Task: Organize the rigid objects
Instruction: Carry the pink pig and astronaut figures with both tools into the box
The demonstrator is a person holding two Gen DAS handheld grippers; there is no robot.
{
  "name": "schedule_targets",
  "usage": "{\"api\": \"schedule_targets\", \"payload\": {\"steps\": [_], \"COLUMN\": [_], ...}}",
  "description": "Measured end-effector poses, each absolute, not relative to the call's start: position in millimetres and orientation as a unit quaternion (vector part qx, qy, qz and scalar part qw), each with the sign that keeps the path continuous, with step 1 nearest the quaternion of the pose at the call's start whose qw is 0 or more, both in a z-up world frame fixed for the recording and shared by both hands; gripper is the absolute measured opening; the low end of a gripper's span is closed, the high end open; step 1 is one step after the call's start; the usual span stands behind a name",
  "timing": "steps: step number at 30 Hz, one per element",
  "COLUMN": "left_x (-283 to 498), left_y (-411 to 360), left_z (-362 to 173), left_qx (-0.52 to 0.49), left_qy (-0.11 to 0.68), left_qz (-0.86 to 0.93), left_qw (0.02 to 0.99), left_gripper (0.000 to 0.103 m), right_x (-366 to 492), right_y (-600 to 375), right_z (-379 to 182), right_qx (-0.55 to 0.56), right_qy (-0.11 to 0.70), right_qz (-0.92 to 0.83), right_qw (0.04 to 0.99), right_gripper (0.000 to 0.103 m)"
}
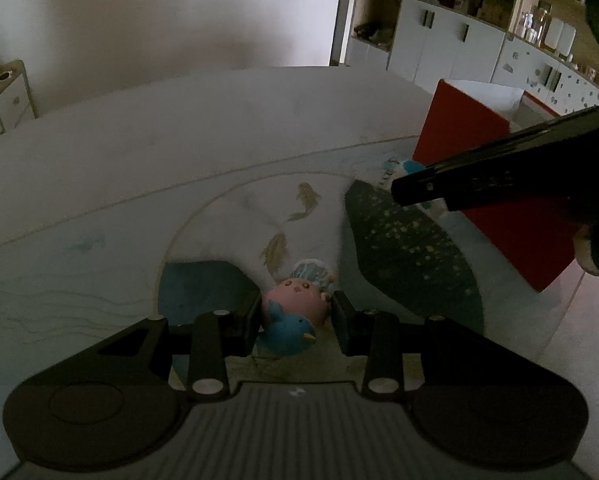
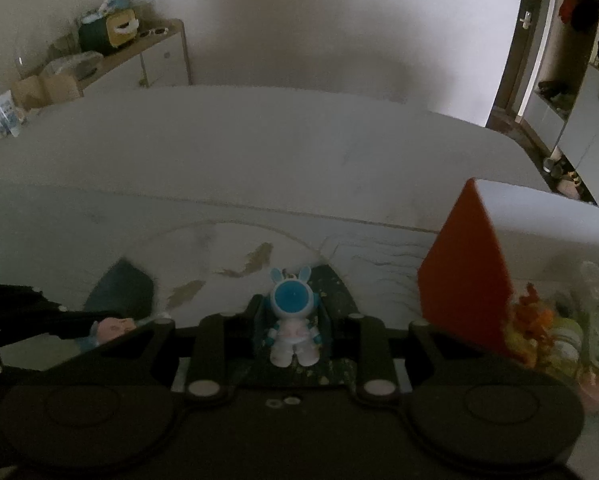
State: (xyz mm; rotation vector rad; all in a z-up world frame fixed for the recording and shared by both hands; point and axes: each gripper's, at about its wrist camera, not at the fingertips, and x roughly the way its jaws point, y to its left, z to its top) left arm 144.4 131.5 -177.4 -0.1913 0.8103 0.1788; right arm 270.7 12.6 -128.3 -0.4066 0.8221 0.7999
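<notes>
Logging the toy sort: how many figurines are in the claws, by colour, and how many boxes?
Pink and blue figurine: 1, left claw
White and blue bunny figurine: 1, right claw
Red box: 1
Total: 3

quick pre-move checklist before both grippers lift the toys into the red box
1. Left gripper around the pink and blue figurine: ok, fingers flank it on both sides.
2. Left grip firm: cannot tell, contact is blurred.
3. Right gripper around the rabbit astronaut figurine: ok, it stands upright between the fingers.
4. Right grip firm: cannot tell.
5. Red box within view to the right: ok.
6. Room inside the box: cannot tell; toys already crowd its near side.
</notes>
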Motion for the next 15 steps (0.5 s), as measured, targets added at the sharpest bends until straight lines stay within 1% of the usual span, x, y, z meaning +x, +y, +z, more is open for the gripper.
{"api": "schedule_targets", "payload": {"steps": [9, 15], "left_x": [133.0, 128.4], "left_y": [119.3, 111.6], "left_z": [-162.2, -139.1], "left_qx": [-0.101, -0.105], "left_qy": [0.386, 0.370], "left_qz": [0.084, 0.080], "left_qw": [0.913, 0.920], "left_gripper": [0.036, 0.036], "right_x": [252.2, 242.1], "right_y": [-9.9, -24.8], "right_z": [-101.7, -82.9], "right_qx": [-0.179, -0.170], "right_qy": [0.372, 0.364], "right_qz": [0.376, 0.375], "right_qw": [0.829, 0.835], "right_gripper": [0.027, 0.027]}}
